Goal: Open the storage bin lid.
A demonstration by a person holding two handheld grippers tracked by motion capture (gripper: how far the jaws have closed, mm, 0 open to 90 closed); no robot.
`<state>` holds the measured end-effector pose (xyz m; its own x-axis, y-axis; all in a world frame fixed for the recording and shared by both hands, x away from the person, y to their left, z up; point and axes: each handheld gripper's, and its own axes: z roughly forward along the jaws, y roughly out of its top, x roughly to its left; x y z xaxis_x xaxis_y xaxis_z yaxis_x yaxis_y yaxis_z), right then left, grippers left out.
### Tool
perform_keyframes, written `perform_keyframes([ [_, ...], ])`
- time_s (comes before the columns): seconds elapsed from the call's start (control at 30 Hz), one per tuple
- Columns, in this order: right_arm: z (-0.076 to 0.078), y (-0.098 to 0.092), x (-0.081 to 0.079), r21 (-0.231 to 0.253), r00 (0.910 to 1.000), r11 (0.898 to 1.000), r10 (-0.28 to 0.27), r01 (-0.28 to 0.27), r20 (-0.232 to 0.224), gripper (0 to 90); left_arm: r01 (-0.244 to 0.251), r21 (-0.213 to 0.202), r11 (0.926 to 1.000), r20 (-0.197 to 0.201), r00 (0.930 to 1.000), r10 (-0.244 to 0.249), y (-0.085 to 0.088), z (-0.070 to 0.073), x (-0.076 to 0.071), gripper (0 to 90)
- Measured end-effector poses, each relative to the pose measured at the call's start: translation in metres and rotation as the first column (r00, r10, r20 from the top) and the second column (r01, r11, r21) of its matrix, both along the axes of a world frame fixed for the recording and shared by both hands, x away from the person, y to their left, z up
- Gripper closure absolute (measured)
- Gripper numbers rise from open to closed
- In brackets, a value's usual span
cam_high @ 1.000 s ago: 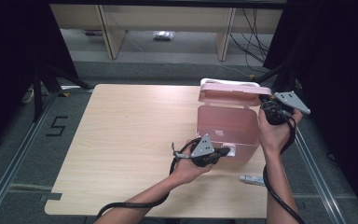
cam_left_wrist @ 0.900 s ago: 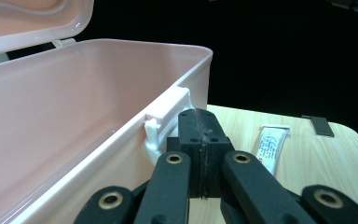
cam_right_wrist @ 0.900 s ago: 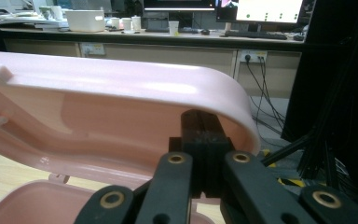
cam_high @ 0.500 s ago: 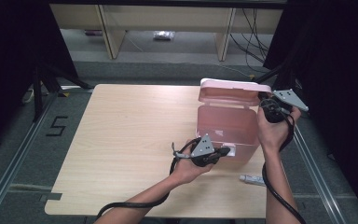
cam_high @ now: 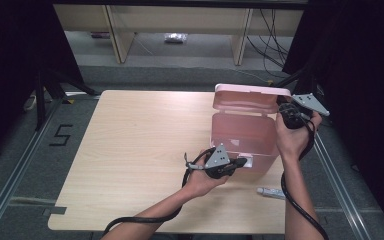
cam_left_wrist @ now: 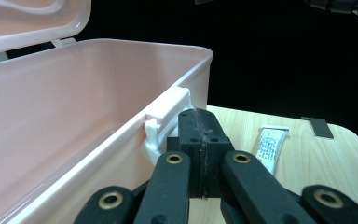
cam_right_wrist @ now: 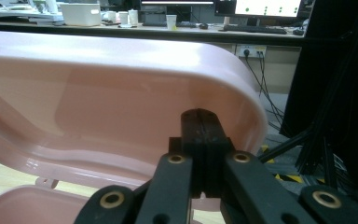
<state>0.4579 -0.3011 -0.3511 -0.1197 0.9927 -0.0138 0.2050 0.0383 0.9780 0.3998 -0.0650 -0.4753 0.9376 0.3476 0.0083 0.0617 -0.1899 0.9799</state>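
Glossy pink plastic box (cam_high: 240, 137), rounded lid (cam_high: 252, 97) raised, left claw (cam_left_wrist: 199, 123) and right claw (cam_right_wrist: 200, 122) both pressed closed, empty

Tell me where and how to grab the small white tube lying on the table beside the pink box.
Grip the tube across its narrow width at mid-length, coming straight down from above. It lies flat on the table, just clear of the pink box, so the jaws can probably straddle its long sides.

Light wood table (cam_high: 130, 150): pink box (cam_high: 240, 142) at right, lid open; small white tube (cam_high: 271, 192) near front-right edge.
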Motion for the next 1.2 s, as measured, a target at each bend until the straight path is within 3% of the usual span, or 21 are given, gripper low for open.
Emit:
perform_keyframes([
  [0.1,0.0,0.001,0.001,0.016,1.0,1.0,-0.004,0.004,0.0,90.0,0.001,0.001,1.0,-0.001,1.0,-0.001,0.0,0.0,0.0,89.7],
  [0.2,0.001,-0.001,0.003,-0.009,1.0,1.0,0.0,0.0,0.003,90.0,0.001,0.001,1.0,-0.001,1.0,-0.001,0.0,0.0,0.0,89.7],
  [0.63,0.003,0.0,0.011,0.004,0.9999,1.0,-0.009,0.009,-0.01,90.0,0.002,0.003,1.0,-0.001,1.0,-0.002,0.0,0.0,0.0,89.7],
  [0.7,0.003,-0.001,0.013,-0.012,1.0,1.0,-0.002,0.001,-0.009,90.0,0.002,0.004,1.0,-0.001,1.0,-0.002,0.0,0.001,0.0,89.7],
  [0.73,0.004,0.001,0.014,0.011,0.9998,1.0,-0.011,0.012,-0.016,90.0,0.002,0.004,1.0,0.0,1.0,-0.002,0.0,0.001,0.0,89.7],
  [0.93,0.003,0.0,0.019,-0.019,1.0,1.0,-0.004,0.004,-0.008,90.0,0.001,0.005,1.0,-0.001,1.0,-0.001,0.0,0.001,0.0,89.7],
  [1.2,0.003,0.001,0.024,-0.012,0.9997,1.0,-0.013,0.012,-0.022,90.0,0.0,0.005,1.0,-0.003,1.0,0.0,0.0,0.001,0.0,89.7],
])
